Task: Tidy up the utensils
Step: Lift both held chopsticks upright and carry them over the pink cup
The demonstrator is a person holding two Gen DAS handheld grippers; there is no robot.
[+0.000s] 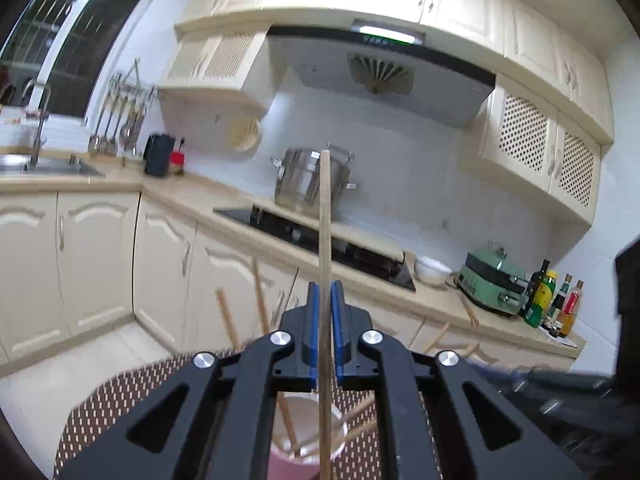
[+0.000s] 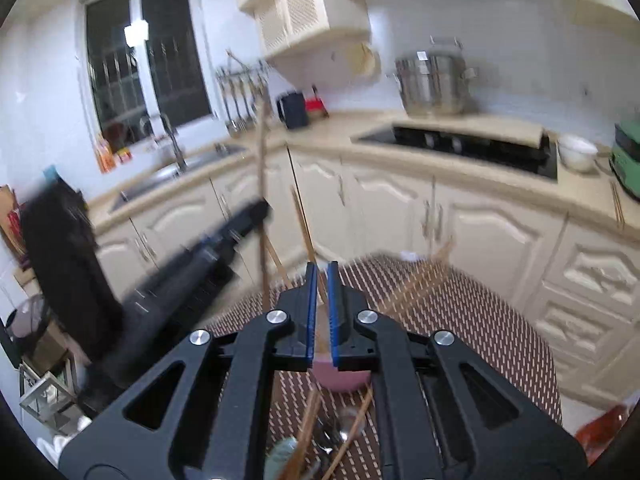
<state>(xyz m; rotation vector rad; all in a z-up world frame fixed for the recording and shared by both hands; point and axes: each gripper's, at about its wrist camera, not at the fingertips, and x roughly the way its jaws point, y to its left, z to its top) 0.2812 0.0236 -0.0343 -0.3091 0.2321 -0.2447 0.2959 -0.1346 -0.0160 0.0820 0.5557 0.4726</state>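
My left gripper is shut on a long wooden chopstick that stands upright. It hangs over a pink cup holding several other chopsticks. The cup sits on a brown patterned table mat. In the right wrist view the left gripper is a blur to the left with its chopstick. My right gripper is shut just above the pink cup; whether a stick is pinched I cannot tell. Loose chopsticks and a spoon lie below it.
Behind the table runs an L-shaped counter with a sink, a black cooktop, a steel pot, a white bowl, a green appliance and bottles. Cabinet doors stand close beyond the table.
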